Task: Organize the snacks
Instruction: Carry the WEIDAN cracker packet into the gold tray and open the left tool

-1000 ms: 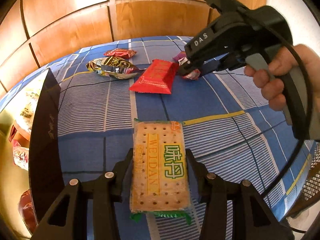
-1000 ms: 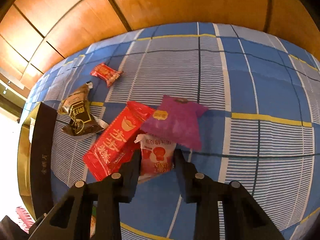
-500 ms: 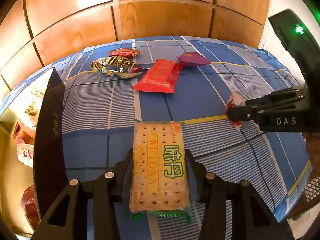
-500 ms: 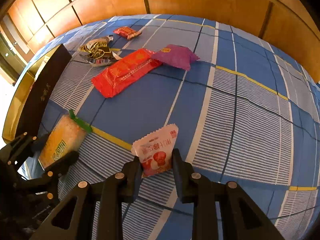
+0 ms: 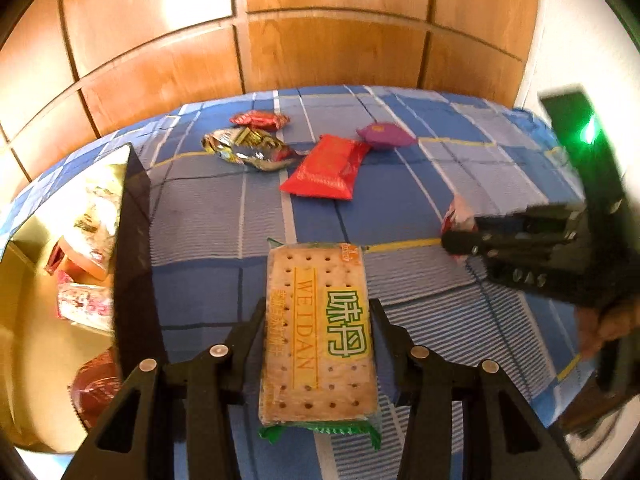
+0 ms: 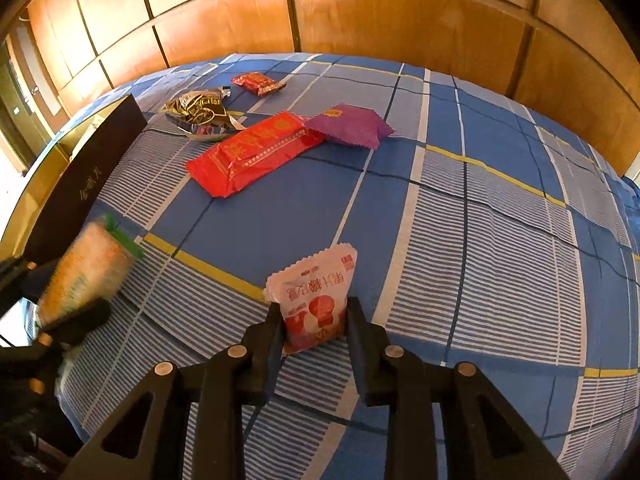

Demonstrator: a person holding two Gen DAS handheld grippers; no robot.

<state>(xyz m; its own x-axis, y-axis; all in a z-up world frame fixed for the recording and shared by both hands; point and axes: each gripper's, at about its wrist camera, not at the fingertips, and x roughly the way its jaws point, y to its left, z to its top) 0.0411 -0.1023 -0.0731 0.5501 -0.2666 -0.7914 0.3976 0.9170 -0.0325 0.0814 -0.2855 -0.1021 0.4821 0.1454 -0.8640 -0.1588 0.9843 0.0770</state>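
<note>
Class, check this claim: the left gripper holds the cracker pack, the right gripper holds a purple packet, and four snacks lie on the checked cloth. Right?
Not quite. The right gripper holds a white and red packet, as the right wrist view shows; the purple packet lies on the cloth. The rest stands.

open blue bedspread (image 6: 500, 240) at right, snack cluster (image 6: 256, 148) far side, dark box wall (image 6: 80, 184) left

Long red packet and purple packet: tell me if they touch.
Touching. The right wrist view shows the purple packet lying over the long red packet's far end.
</note>
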